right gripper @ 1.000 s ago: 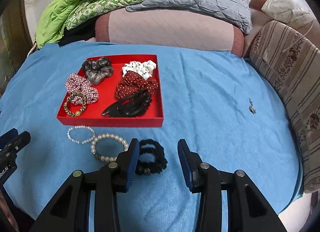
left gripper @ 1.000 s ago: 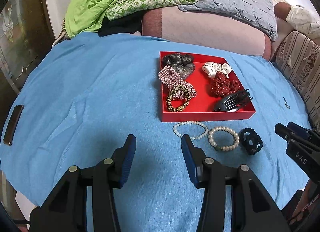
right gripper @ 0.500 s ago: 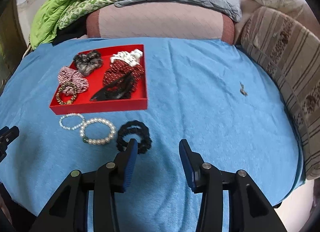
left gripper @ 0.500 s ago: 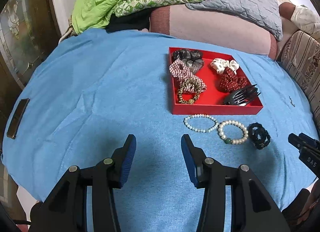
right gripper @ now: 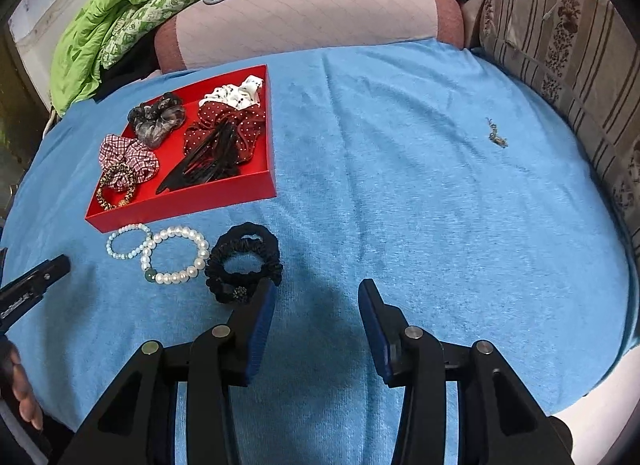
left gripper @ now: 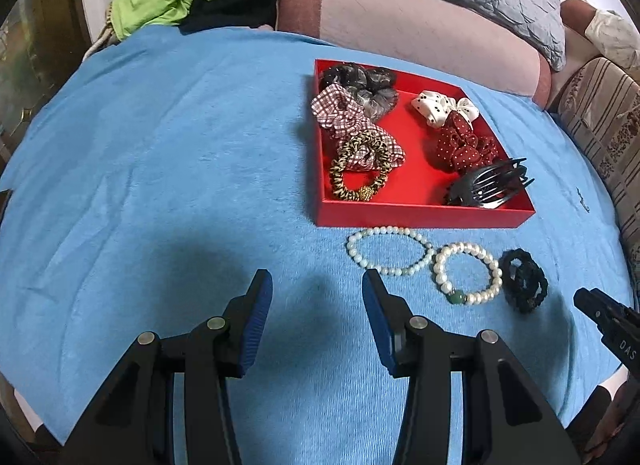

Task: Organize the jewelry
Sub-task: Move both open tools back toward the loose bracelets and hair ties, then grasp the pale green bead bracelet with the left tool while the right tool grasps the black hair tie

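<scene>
While both grippers' fingers [right gripper: 260, 313] gape empty, black scrunchie [right gripper: 243, 261] touches right gripper's [right gripper: 316, 317] left finger.

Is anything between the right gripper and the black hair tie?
Nothing visible. The black hair tie lies on bare blue cloth just ahead and left of the open right gripper, beside the pearl bracelet, which is off the path.

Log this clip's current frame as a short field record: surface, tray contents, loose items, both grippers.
surface: blue cloth
tray: red tray, holding scrunchies and a black claw clip
loose items: thin pearl bracelet, large pearl bracelet, black scrunchie, all in front of the tray
left gripper: open, empty
right gripper: open, empty, beside the black scrunchie
</scene>
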Available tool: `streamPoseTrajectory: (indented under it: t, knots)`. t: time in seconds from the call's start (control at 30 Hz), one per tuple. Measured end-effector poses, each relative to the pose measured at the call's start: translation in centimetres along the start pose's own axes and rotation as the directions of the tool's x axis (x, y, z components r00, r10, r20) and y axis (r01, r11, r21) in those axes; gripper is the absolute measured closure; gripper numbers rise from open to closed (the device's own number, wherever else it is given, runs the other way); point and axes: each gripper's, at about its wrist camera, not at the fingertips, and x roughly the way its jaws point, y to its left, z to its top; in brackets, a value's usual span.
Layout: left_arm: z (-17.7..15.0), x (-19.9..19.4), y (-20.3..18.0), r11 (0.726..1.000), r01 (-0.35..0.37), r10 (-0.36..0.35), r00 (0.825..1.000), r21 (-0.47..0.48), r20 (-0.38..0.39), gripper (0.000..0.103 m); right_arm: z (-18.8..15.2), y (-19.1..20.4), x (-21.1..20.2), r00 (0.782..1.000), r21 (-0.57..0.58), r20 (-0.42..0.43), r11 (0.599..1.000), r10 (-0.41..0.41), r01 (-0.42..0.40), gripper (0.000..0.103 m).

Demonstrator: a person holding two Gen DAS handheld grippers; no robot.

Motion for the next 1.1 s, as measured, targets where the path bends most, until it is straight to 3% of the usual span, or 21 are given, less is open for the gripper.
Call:
streamPoseTrajectory:
  t: [0.3,0.47,0.83,0.93,1.0,1.1]
  knots:
    - [1.2,2.6,-0.5,1.0,0.015,-0.015,1.0,0.002,-0.019,0.058,0.8,-1.5,0.7,0.997,0.043,0.031,0.996,0.076,-0.077,0.056]
    - [1.6,4.3,-1.2,1.0,0.019,-0.019,0.999,0.012,-0.041,0.058,0.8,-1.1,2.6,0.992,0.047,-0.005,0.991,0.126,-0.126,0.056]
    - [2.1,6.3,-2.5,0.998,0.028,-0.026,0.999,0.05,-0.037,0.059,0.8,0.2,5.3,0.991,0.021,-0.035,0.991,0.13,-0.129,0.058]
    - [2.0,6.4,-2.9,0.997,-0.008,0.01,1.0,0.078,-0.025,0.075,0.7,0.2,5.5,0.992,0.019,-0.034,0.993,0.12,-0.12,0.068]
    - [1.8,6.3,-3.1,0.995,-0.013,0.015,1.0,0.099,-0.022,0.097,0.8,0.1,5.5,0.993,0.02,-0.031,0.993,0.115,-0.115,0.076]
    - [1.8,6.0,-3.4,0.994,-0.02,0.024,0.999,0.111,-0.032,0.097,0.8,-0.2,5.5,0.993,0.028,-0.029,0.993,0.114,-0.113,0.091]
